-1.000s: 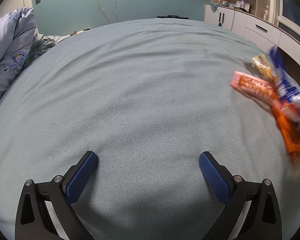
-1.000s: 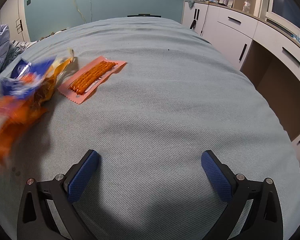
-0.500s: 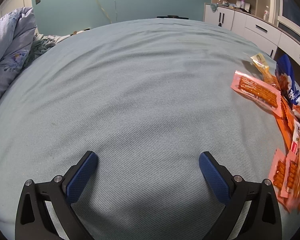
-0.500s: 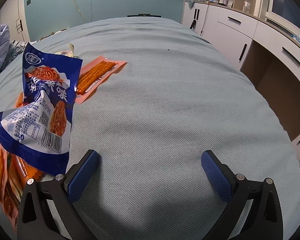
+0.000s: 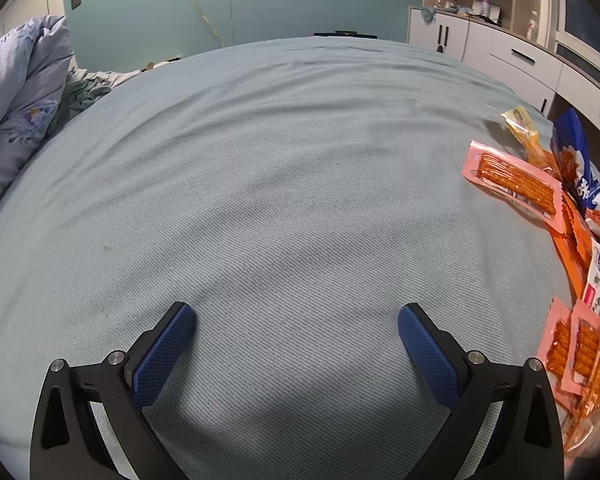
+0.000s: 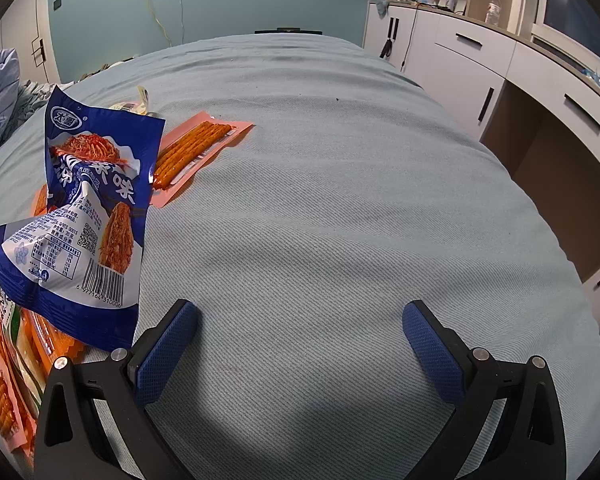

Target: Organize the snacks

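while both the left tool (image 5: 296, 334) and right tool (image 6: 300, 332) gape wide and empty, a blue snack bag (image 6: 88, 208) tops the packets on the bed (image 6: 320, 200).

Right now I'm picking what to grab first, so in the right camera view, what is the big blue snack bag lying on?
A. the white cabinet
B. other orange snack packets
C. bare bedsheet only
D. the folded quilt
B: the blue snack bag overlaps orange snack packets beneath its lower edge.

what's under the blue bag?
The blue bag lies on orange snack packs that stick out below it, and covers one end of the pink stick pack. What else it covers is hidden.
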Tool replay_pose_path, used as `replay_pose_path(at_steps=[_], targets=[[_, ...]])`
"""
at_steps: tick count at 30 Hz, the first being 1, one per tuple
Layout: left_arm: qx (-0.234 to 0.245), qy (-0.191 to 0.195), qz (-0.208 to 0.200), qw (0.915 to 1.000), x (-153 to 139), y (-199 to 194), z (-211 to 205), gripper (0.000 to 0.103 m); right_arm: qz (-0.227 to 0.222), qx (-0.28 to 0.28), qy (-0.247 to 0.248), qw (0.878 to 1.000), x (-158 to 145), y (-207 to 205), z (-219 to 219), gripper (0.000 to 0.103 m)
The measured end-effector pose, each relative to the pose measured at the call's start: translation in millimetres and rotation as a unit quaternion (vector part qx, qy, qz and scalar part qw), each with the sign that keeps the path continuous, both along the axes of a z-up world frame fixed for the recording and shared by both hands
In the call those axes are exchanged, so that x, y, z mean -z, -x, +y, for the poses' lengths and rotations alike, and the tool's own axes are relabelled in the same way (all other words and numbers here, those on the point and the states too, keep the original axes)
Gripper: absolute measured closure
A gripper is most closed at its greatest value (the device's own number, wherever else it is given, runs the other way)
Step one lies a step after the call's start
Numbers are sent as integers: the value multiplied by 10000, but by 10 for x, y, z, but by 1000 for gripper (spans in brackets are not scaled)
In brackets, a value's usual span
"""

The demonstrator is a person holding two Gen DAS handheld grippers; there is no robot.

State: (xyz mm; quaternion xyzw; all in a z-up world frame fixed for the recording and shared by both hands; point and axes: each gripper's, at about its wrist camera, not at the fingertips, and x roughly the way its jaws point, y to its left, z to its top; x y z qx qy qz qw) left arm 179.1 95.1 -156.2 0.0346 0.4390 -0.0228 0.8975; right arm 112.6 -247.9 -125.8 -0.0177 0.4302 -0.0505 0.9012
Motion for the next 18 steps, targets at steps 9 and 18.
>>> replay_pose_path(at_steps=[9, 18], targets=[[-4, 5, -3, 10000, -1, -1, -16, 0, 15, 3, 17, 10000, 0, 1, 9, 0], [-5, 10, -4, 10000, -1, -1, -16, 0, 16, 3, 3, 10000, -1, 0, 9, 0]])
